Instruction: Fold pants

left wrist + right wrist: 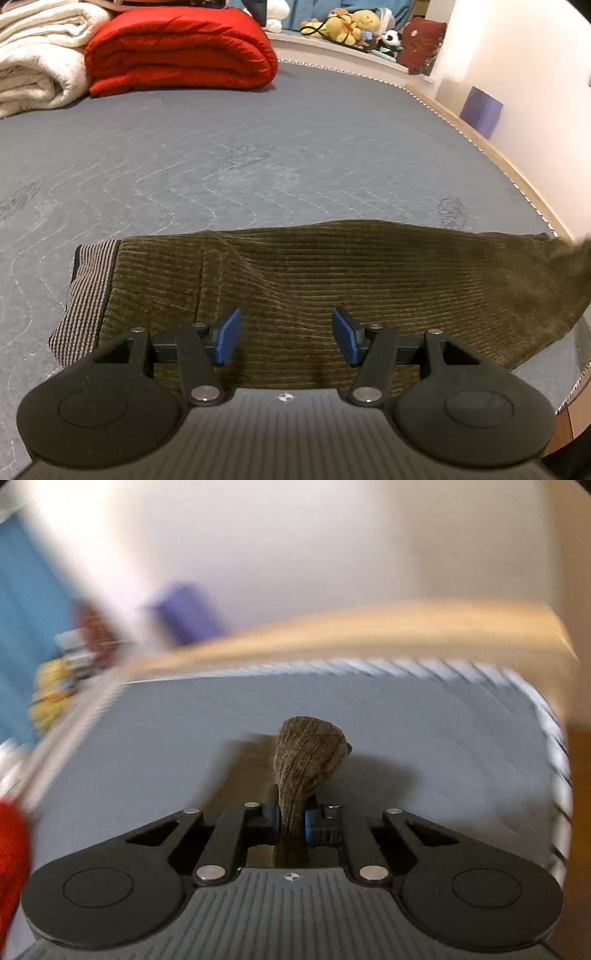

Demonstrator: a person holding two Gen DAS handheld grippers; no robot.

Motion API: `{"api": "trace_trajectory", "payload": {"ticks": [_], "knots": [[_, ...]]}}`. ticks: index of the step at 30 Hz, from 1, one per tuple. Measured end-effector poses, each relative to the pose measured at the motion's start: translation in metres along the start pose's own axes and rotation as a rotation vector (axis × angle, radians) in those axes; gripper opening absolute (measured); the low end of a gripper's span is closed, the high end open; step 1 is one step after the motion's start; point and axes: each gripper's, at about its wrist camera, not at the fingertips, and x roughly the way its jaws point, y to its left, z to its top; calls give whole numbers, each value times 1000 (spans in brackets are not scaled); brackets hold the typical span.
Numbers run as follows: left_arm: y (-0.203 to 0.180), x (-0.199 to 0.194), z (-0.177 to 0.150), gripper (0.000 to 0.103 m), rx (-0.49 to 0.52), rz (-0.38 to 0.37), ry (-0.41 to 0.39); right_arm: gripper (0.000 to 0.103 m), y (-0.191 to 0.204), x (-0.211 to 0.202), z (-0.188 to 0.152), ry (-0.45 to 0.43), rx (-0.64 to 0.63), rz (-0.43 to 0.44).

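Note:
Olive corduroy pants (332,280) lie across the grey mattress (221,166), their striped waistband (85,295) at the left. My left gripper (286,334) hovers over the middle of the pants, open, its blue pads (227,334) apart with only flat cloth below them. At the right edge the leg end lifts off the bed, blurred. In the right wrist view my right gripper (291,818) is shut on a bunched fold of the pants (308,753), which sticks up past the fingers above the mattress (424,738).
A red folded duvet (181,51) and a cream blanket (37,55) sit at the far side of the bed. Stuffed toys (354,26) line a ledge behind. A purple box (482,110) stands by the white wall, beyond the bed's wooden edge (517,173).

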Motion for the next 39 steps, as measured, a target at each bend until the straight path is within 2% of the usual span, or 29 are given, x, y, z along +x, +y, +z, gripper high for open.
{"api": "trace_trajectory", "payload": {"ticks": [2,5,7,9,11,13,14,15,16,17,19,21,23,27,34,35,37,38,39], "knots": [[1,2,0,61,-5,4,8,12,47,-25,-13,-28,-192,148],[-1,7,-1,61,-1,9,23,12,115,-63,-56,-1,-484,429],[-2,11,-1,61,1,8,31,12,154,-90,-102,36,-721,614],[-4,13,-1,61,4,6,37,13,181,-111,-158,132,-955,783],[-6,16,-1,61,7,7,42,15,194,-122,-213,292,-1141,903],[-8,19,0,61,9,6,48,17,198,-131,-264,452,-1322,967],[-8,20,1,61,8,5,50,26,197,-137,-285,499,-1412,980],[-9,21,2,61,7,0,50,42,195,-144,-297,478,-1476,985],[-11,21,2,61,8,-4,50,48,194,-149,-299,464,-1500,1010],[-12,21,3,61,10,-9,49,49,197,-148,-294,486,-1476,1035],[-14,22,4,61,15,-18,50,46,205,-147,-273,544,-1343,1077],[-20,26,6,61,21,-25,52,47,211,-142,-250,536,-1219,1099],[-25,29,6,61,31,-32,56,47,213,-137,-236,521,-1148,1087],[-34,34,7,62,53,-45,62,47,213,-130,-243,518,-1202,1047],[-44,37,6,62,72,-52,64,47,211,-129,-285,497,-1323,987],[-44,38,5,62,74,-52,65,44,212,-128,-289,494,-1328,974],[-44,39,5,62,76,-49,68,17,214,-127,-296,487,-1330,966],[-44,39,4,62,76,-48,69,13,215,-130,-296,483,-1330,979],[-43,39,4,62,74,-46,70,12,215,-135,-294,455,-1342,994]]}}
